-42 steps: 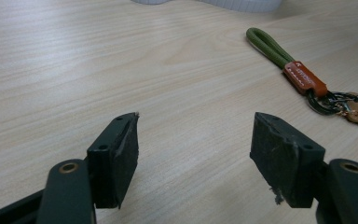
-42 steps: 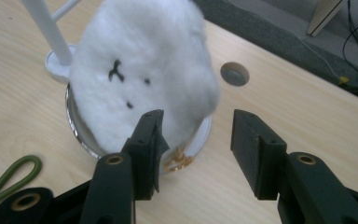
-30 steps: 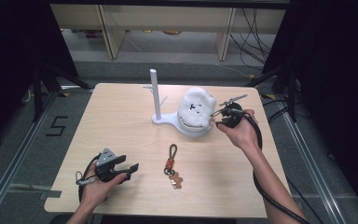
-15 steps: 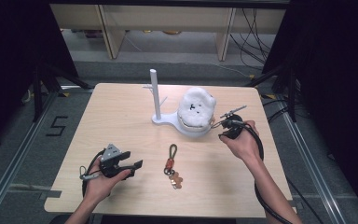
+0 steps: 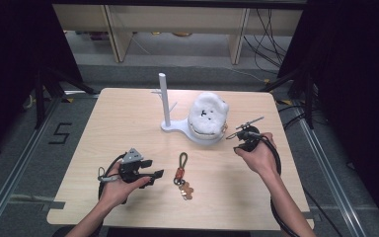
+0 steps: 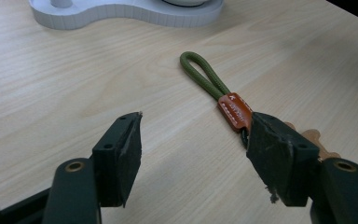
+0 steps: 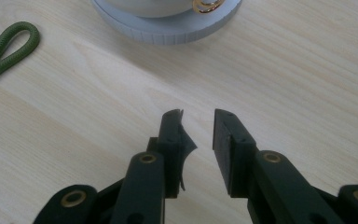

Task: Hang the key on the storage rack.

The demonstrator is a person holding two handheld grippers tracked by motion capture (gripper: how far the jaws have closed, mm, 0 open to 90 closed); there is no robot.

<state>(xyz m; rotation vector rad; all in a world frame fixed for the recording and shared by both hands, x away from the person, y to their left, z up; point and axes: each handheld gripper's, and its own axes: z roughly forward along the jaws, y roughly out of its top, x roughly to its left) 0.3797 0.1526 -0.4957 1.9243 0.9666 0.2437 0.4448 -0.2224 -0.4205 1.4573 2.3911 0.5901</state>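
Observation:
A keychain lies at the middle of the table: a green cord loop (image 5: 182,159) (image 6: 204,77), an orange tag (image 5: 179,173) (image 6: 235,110) and tan keys (image 5: 187,191). My left gripper (image 5: 153,171) (image 6: 196,126) hovers just left of it, open wide. Its jaws have just been closing a little, with bare wood between them and the tag beside the right jaw. My right gripper (image 5: 237,138) (image 7: 198,121) stands low near the white stand's base (image 5: 177,129) (image 7: 168,29). It is open by a narrow gap, its jaws have just been opening slightly, and nothing is between them.
A white stand with an upright post (image 5: 163,98) carries a white fluffy lump (image 5: 207,116) on its round end, where a gold ring (image 7: 207,5) shows. The green cord loop (image 7: 9,46) lies left of the right gripper. Shelving stands beyond the table's far edge (image 5: 177,90).
My left gripper has moved right, closer to the keychain. My right hand has come down and nearer, away from the white lump's side.

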